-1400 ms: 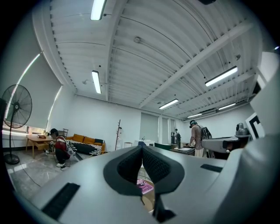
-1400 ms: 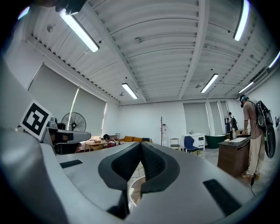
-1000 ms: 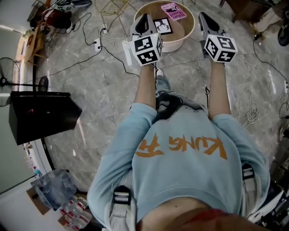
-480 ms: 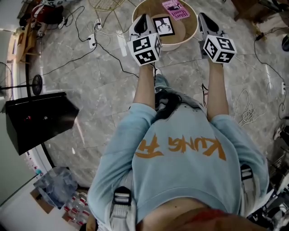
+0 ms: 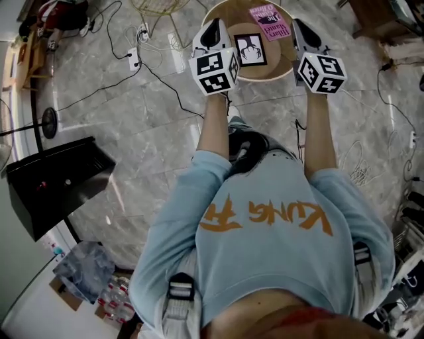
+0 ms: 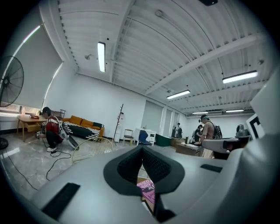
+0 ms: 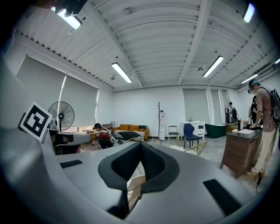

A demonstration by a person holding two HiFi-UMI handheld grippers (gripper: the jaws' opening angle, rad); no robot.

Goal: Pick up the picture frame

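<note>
The picture frame (image 5: 250,49), black-edged with a white picture, lies flat in a round wooden tub-like table (image 5: 265,77) at the top of the head view. A pink book lies beside it (image 5: 270,13) and also shows (image 6: 146,188) below the jaws in the left gripper view. My left gripper (image 5: 215,25) (image 6: 142,148) is shut and empty, held over the table's left rim, left of the frame. My right gripper (image 5: 299,26) (image 7: 141,146) is shut and empty over the right rim. The frame lies between the two grippers, touching neither.
A black box (image 5: 56,185) stands on the marble floor at the left. Cables (image 5: 159,56) and a power strip run across the floor beyond it. More cable (image 5: 361,165) lies at the right. A gold wire chair (image 5: 156,6) stands left of the table.
Both grippers have moved forward and now reach over the round table's rim on either side of the frame. Both jaws stayed shut.
</note>
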